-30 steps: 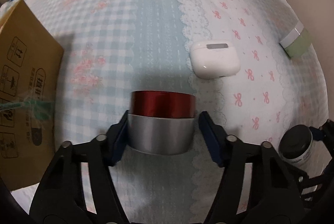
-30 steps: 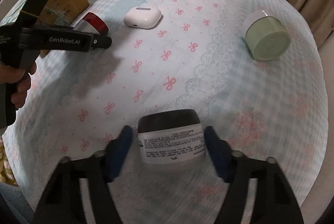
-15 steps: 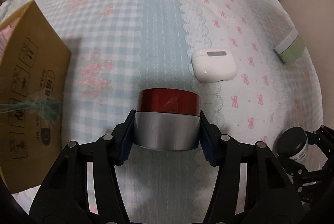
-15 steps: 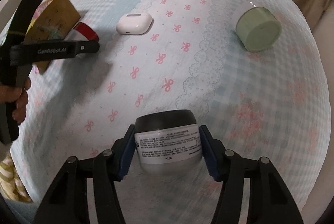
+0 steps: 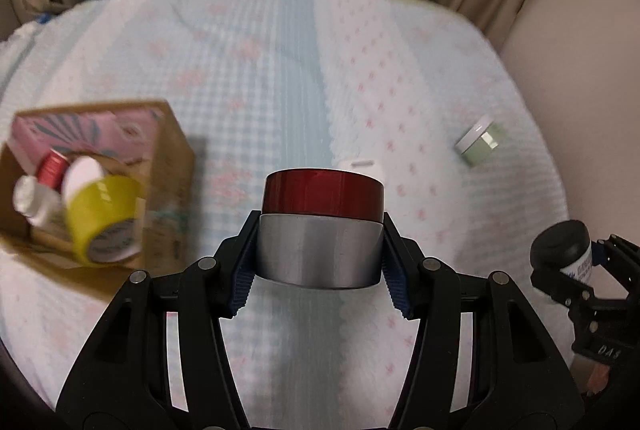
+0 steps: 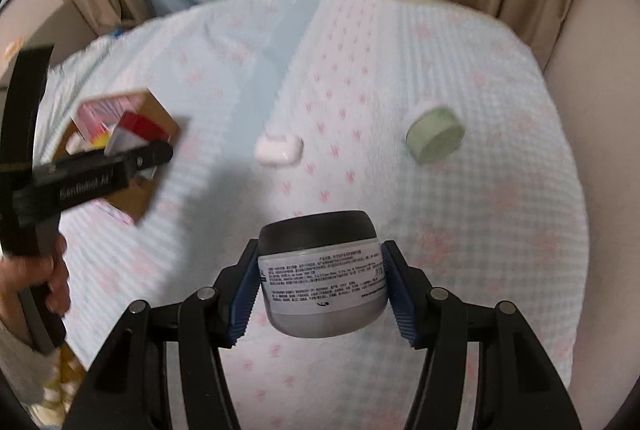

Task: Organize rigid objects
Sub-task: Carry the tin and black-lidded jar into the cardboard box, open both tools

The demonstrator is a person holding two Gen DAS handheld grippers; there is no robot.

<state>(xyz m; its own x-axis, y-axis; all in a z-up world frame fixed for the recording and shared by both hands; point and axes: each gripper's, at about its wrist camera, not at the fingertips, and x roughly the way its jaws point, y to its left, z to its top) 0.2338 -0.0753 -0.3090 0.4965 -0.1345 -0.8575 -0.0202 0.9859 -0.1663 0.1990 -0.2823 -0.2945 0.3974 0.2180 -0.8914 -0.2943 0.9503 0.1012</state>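
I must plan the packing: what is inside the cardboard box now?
Inside the cardboard box: a pink carton, a yellow jar, a white bottle, a red-capped item. Anything beneath them is hidden.

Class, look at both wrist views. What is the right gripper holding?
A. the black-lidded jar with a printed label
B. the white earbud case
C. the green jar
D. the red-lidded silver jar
A: the right gripper is clamped on the black-lidded jar, its blue pads against the labelled sides.

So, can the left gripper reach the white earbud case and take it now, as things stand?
Probably not yet. The left gripper is shut on the red-lidded jar, so no free grip remains. The path to the earbud case on the bedspread looks open, but the jar must be put down first.
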